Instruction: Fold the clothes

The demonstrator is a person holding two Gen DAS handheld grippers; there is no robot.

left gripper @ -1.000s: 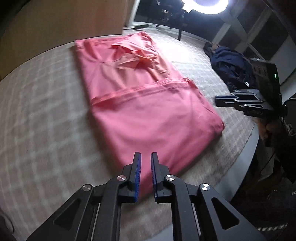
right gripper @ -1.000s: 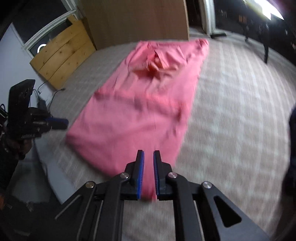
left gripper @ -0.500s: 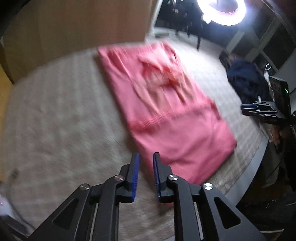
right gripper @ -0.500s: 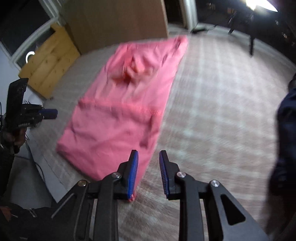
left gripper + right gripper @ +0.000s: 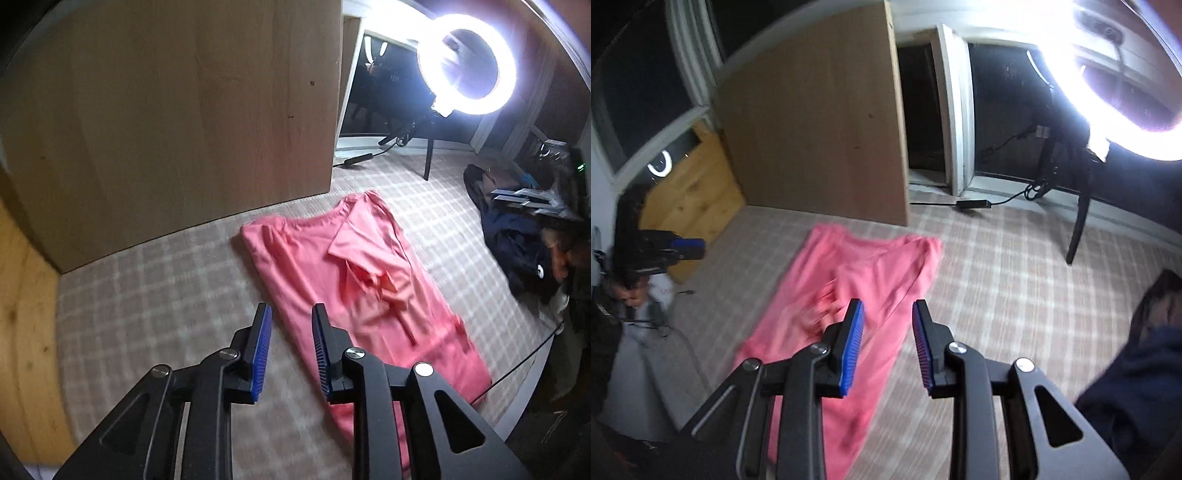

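Note:
A pink t-shirt (image 5: 362,291) lies flat on the checked bed cover (image 5: 155,295), folded into a long strip with sleeves tucked over the middle. It also shows in the right wrist view (image 5: 857,295). My left gripper (image 5: 290,347) is open and empty, held above the shirt's left edge. My right gripper (image 5: 886,343) is open and empty, held above the shirt's right edge. Each gripper also shows in the other's view: the right one (image 5: 532,201) at far right, the left one (image 5: 676,245) at far left.
A wooden headboard panel (image 5: 177,110) stands behind the bed. A dark blue garment (image 5: 517,243) lies on the bed's right side, also in the right wrist view (image 5: 1145,369). A bright ring light (image 5: 467,64) on a stand is beyond the bed. The bed edge (image 5: 532,398) runs at lower right.
Both grippers have opened wider and risen, tilting up from the shirt's hem end toward its collar end and the headboard. The shirt lies where it was.

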